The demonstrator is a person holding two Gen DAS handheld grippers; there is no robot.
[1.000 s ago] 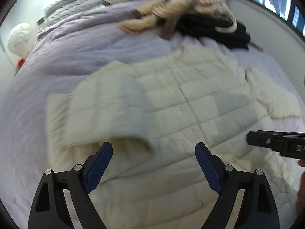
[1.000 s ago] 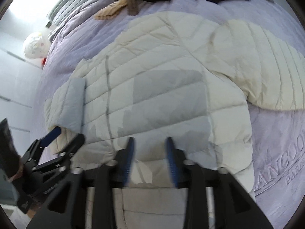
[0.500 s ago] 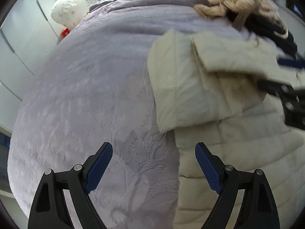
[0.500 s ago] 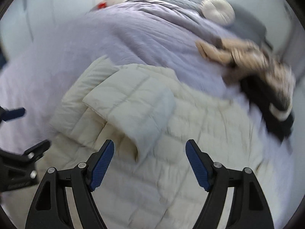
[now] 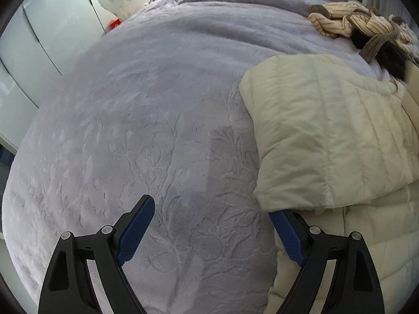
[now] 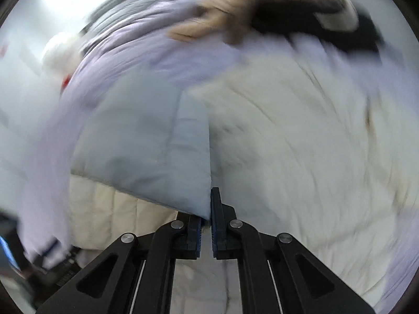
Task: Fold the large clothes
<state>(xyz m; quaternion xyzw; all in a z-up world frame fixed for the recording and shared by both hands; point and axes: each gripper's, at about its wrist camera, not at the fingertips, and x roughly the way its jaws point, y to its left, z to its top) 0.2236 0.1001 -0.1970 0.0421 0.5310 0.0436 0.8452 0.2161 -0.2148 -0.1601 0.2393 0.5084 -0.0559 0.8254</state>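
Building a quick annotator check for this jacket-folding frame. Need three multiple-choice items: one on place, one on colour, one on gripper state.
1. In the left wrist view, where does the cream quilted puffer jacket lie on the lavender embossed bedspread?
A. right side
B. left side
C. hanging off the near edge

2. What colour are the pads on the left gripper?
A. red
B. blue
C. white

3. What is the right gripper doing?
A. wide open above the bed
B. shut on nothing
C. shut on a pale grey-blue flap of the jacket

Answers:
1 A: the jacket fills the right of the view, with bare bedspread to the left.
2 B: both pads show blue.
3 C: the flap's corner runs down between the nearly closed jaws.
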